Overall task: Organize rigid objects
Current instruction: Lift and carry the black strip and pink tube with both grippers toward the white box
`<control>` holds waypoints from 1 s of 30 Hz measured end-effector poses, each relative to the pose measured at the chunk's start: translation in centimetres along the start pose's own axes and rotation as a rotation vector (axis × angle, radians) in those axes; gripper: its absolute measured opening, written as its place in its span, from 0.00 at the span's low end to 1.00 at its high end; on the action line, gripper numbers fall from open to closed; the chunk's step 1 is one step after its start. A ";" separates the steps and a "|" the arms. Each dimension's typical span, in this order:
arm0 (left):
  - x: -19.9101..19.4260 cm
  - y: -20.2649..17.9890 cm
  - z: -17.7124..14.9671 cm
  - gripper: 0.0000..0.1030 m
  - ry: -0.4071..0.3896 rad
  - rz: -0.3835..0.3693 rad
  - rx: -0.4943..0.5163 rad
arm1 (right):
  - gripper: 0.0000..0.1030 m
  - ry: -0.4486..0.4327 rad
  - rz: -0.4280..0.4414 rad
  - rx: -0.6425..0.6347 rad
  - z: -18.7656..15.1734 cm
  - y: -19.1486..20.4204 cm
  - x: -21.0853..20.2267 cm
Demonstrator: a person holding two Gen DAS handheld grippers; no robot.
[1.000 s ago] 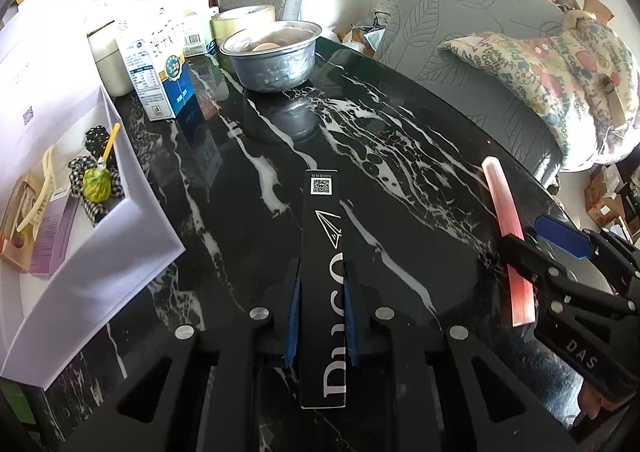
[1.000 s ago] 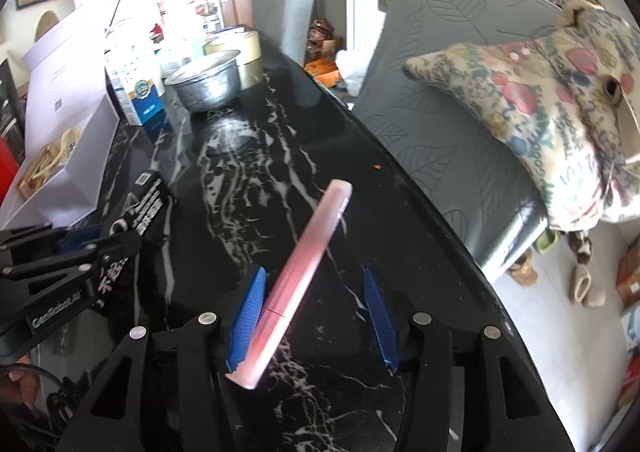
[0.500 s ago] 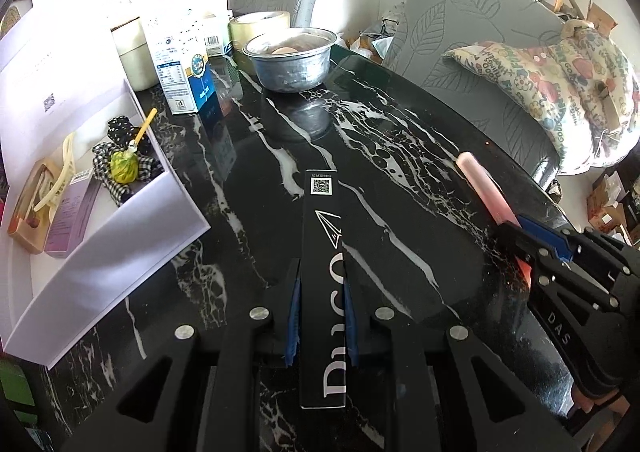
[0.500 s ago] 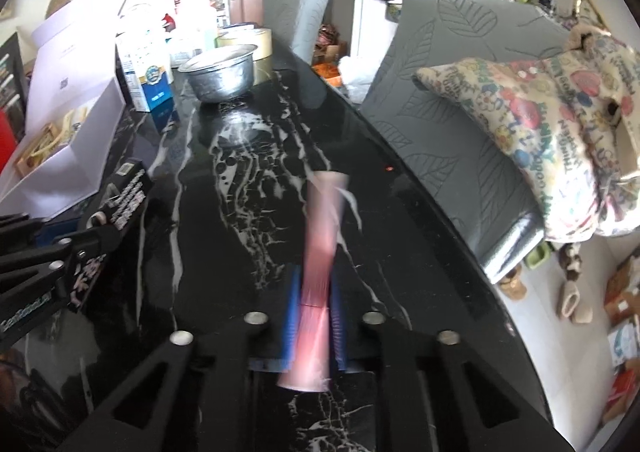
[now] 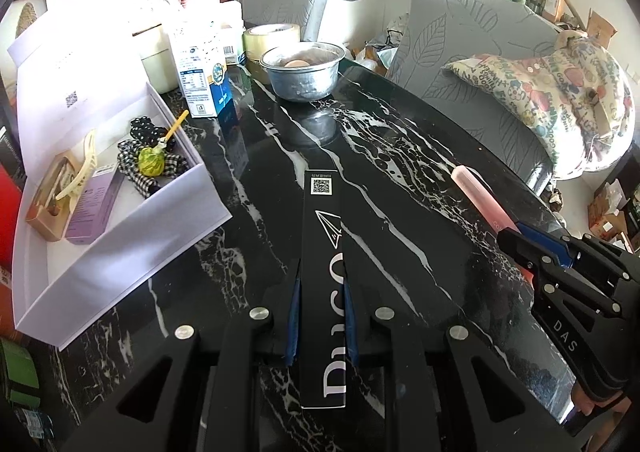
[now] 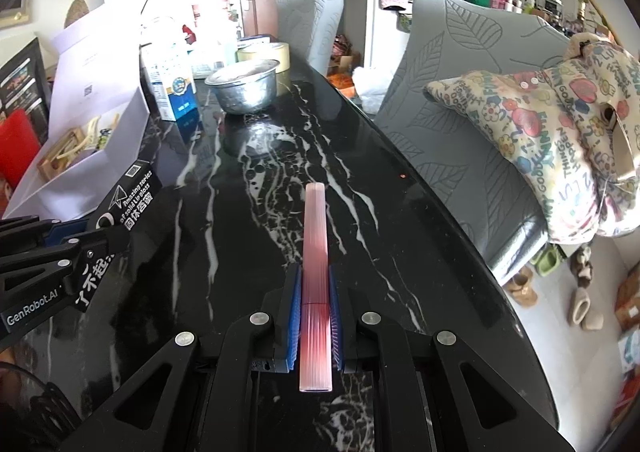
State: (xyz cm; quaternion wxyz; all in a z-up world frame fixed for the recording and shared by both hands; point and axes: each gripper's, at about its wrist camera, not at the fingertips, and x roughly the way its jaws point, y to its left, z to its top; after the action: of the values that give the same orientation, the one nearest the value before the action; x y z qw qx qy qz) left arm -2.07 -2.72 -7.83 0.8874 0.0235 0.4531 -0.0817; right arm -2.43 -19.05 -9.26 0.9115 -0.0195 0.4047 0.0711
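My left gripper (image 5: pixel 321 284) is shut on a long black box (image 5: pixel 322 236) with a QR code and white lettering, held above the black marble table (image 5: pixel 400 188). The box also shows in the right wrist view (image 6: pixel 128 204). My right gripper (image 6: pixel 315 284) is shut on a long pink ribbed tube (image 6: pixel 316 248), lifted off the table and pointing forward. The tube also shows in the left wrist view (image 5: pixel 480 200), with the right gripper (image 5: pixel 532 248) at the right. A white open box (image 5: pixel 132 220) with small items stands at the left.
A metal bowl (image 5: pixel 303 70), a milk carton (image 5: pixel 202 82) and a tape roll (image 5: pixel 272 37) stand at the far end. Two grey chairs (image 5: pixel 468 64) and a patterned cushion (image 5: pixel 560 92) are along the table's right edge. A red object (image 6: pixel 16 144) is beyond the white box.
My right gripper closed on the pink tube and lifted it, turning it straight. My left gripper rose and pulled back with the black box.
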 end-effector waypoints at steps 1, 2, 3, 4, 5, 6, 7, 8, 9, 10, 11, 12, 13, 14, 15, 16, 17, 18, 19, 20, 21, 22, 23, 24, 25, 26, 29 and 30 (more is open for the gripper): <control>-0.2 0.1 -0.1 0.18 -0.001 0.000 -0.001 | 0.13 -0.003 0.002 0.000 -0.1 0.0 -0.2; -0.3 0.1 -0.2 0.18 -0.002 -0.001 -0.002 | 0.13 -0.006 0.005 0.001 -0.2 0.0 -0.5; -0.5 0.2 -0.4 0.18 -0.003 -0.002 -0.005 | 0.13 -0.009 0.006 0.000 -0.3 0.1 -0.7; -0.6 0.2 -0.5 0.18 -0.003 -0.003 -0.008 | 0.13 -0.012 0.008 -0.001 -0.3 0.1 -0.9; -0.7 0.3 -0.7 0.18 -0.003 -0.003 -0.010 | 0.13 -0.018 0.012 -0.005 -0.4 0.1 -1.2; -0.9 0.3 -0.8 0.18 -0.003 -0.002 -0.011 | 0.13 -0.018 0.015 -0.008 -0.5 0.2 -1.3; -1.0 0.3 -1.0 0.18 -0.004 -0.002 -0.013 | 0.13 -0.017 0.019 -0.010 -0.6 0.3 -1.4; -1.2 0.3 -1.2 0.18 -0.005 -0.003 -0.016 | 0.13 -0.015 0.024 -0.010 -0.7 0.3 -1.5; -1.4 0.4 -1.3 0.18 -0.007 -0.003 -0.020 | 0.13 -0.013 0.034 -0.012 -0.9 0.4 -1.6; -1.6 0.5 -1.5 0.18 -0.010 -0.001 -0.024 | 0.13 -0.013 0.037 -0.013 -0.9 0.5 -1.6; -1.8 0.7 -1.7 0.18 -0.012 0.002 -0.027 | 0.13 -0.012 0.040 -0.016 -1.0 0.7 -1.7; -2.1 0.9 -1.9 0.18 -0.015 0.008 -0.035 | 0.13 -0.013 0.046 -0.020 -1.1 0.8 -1.9; -2.3 1.1 -2.0 0.18 -0.017 0.013 -0.039 | 0.13 -0.017 0.051 -0.024 -1.2 1.0 -2.1; -2.5 1.2 -2.2 0.18 -0.020 0.015 -0.045 | 0.13 -0.020 0.054 -0.028 -1.3 1.2 -2.3; -2.8 1.5 -2.4 0.18 -0.023 0.020 -0.056 | 0.13 -0.023 0.061 -0.037 -1.4 1.5 -2.5; -3.1 1.6 -2.6 0.18 -0.024 0.025 -0.060 | 0.13 -0.025 0.065 -0.042 -1.4 1.7 -2.6; -3.3 1.7 -2.8 0.18 -0.025 0.029 -0.063 | 0.13 -0.027 0.074 -0.051 -1.5 2.0 -2.8; -3.5 1.9 -3.0 0.18 -0.028 0.035 -0.068 | 0.13 -0.027 0.082 -0.055 -1.7 2.3 -2.9; -3.8 2.1 -3.2 0.18 -0.029 0.041 -0.073 | 0.13 -0.028 0.090 -0.060 -1.8 2.6 -3.0; -4.1 2.2 -3.5 0.18 -0.030 0.048 -0.078 | 0.13 -0.029 0.101 -0.066 -1.9 2.9 -3.2; -4.4 2.4 -3.7 0.18 -0.032 0.055 -0.085 | 0.13 -0.030 0.116 -0.075 -2.0 3.3 -3.4; -4.7 2.7 -3.9 0.18 -0.034 0.062 -0.091 | 0.13 -0.031 0.124 -0.080 -2.0 3.5 -3.5; -4.9 2.9 -4.2 0.18 -0.036 0.069 -0.098 | 0.13 -0.033 0.140 -0.088 -2.1 3.9 -3.6; -5.2 3.1 -4.4 0.18 -0.038 0.076 -0.107 | 0.13 -0.033 0.152 -0.093 -2.2 4.2 -3.7; -5.5 3.5 -4.7 0.18 -0.039 0.084 -0.115 | 0.13 -0.033 0.165 -0.100 -2.2 4.6 -3.8; -5.8 3.7 -4.9 0.18 -0.041 0.091 -0.123 | 0.13 -0.035 0.181 -0.110 -2.3 5.0 -4.0; -6.6 4.5 -5.6 0.18 -0.047 0.110 -0.147 | 0.13 -0.041 0.210 -0.132 -2.3 5.9 -4.5; -7.0 4.7 -5.8 0.18 -0.051 0.116 -0.156 | 0.13 -0.046 0.224 -0.142 -2.3 6.4 -4.8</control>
State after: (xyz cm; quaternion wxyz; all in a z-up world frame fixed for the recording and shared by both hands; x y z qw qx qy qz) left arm -9.95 3.48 -5.79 0.9010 -0.0217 0.4332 0.0049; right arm -8.24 -13.53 -7.07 0.9032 -0.0368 0.3775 0.2011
